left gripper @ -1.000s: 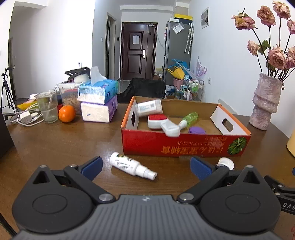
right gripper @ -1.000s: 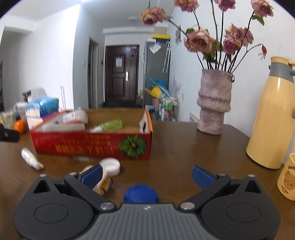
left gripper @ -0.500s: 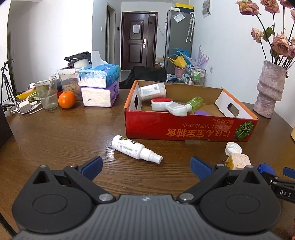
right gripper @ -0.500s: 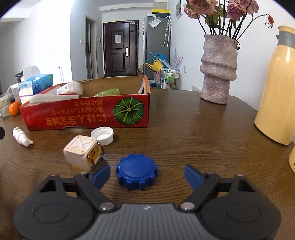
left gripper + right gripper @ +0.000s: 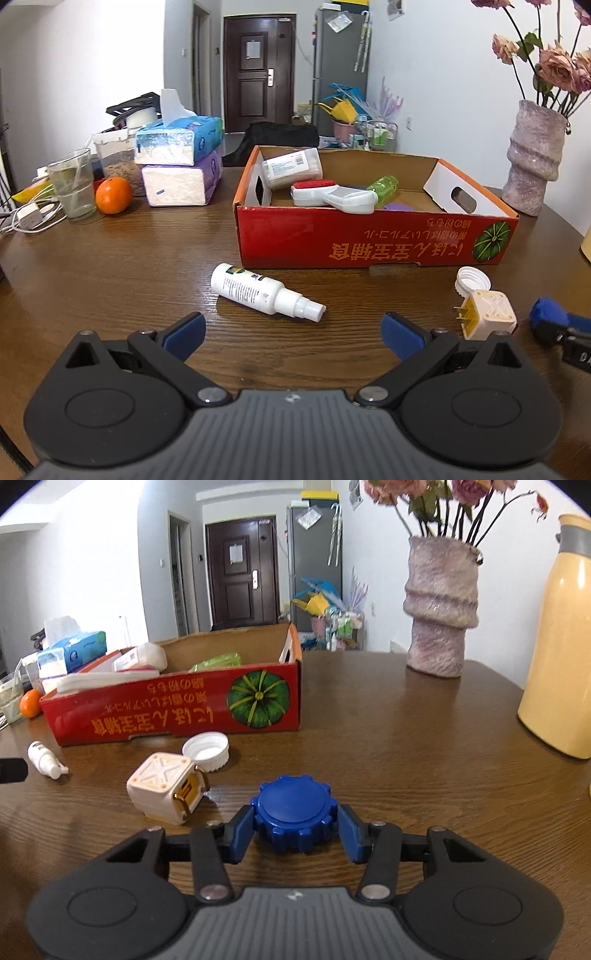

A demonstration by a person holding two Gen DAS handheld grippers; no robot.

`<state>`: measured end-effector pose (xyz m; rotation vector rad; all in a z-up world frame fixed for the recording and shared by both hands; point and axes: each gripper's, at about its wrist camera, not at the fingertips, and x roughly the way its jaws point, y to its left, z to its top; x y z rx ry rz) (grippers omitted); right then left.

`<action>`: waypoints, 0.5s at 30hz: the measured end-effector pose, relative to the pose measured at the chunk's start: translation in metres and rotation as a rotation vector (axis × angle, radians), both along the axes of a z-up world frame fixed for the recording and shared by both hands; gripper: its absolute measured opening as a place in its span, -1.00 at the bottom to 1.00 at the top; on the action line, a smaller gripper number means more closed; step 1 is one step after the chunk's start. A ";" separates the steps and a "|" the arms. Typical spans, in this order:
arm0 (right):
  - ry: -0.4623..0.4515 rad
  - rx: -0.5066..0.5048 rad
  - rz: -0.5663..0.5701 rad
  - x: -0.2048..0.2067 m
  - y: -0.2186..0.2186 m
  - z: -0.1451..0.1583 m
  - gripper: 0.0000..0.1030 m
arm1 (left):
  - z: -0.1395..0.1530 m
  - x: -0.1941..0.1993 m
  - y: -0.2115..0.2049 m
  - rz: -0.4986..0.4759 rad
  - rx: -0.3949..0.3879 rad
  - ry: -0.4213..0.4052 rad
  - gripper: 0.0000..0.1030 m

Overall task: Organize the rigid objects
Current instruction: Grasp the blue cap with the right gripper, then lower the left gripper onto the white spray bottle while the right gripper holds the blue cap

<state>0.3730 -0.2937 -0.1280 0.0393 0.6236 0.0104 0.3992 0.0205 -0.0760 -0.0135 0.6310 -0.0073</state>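
Observation:
My right gripper (image 5: 295, 830) is shut on a blue ridged lid (image 5: 294, 809) that rests on the wooden table. A cream plug cube (image 5: 164, 792) and a white cap (image 5: 206, 750) lie just left of it. A white spray bottle (image 5: 264, 291) lies on the table in front of my left gripper (image 5: 291, 332), which is open and empty. The red cardboard box (image 5: 369, 240) behind them holds a lint brush (image 5: 332, 194), a green bottle (image 5: 384, 186) and a wrapped packet (image 5: 291, 168). The right gripper's finger tip (image 5: 546, 314) shows in the left wrist view.
A pink vase (image 5: 439, 613) with dried roses and a yellow thermos (image 5: 557, 646) stand at the right. Stacked tissue packs (image 5: 181, 162), an orange (image 5: 112, 195), a glass (image 5: 74, 182) and cables (image 5: 29, 218) sit at the left back.
My right gripper moved forward and closed its fingers on the blue lid. My left gripper drew back and lowered a little, staying open.

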 end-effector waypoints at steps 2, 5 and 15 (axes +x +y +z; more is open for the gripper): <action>-0.021 -0.005 -0.007 -0.003 0.000 0.002 -0.06 | -0.003 0.005 0.005 -0.023 -0.010 0.010 1.00; -0.056 -0.005 -0.019 -0.007 0.000 0.005 -0.06 | -0.006 0.011 0.010 -0.042 -0.017 0.017 1.00; -0.140 -0.007 -0.063 -0.019 -0.001 0.012 -0.06 | -0.018 0.029 0.014 -0.135 0.074 0.010 1.00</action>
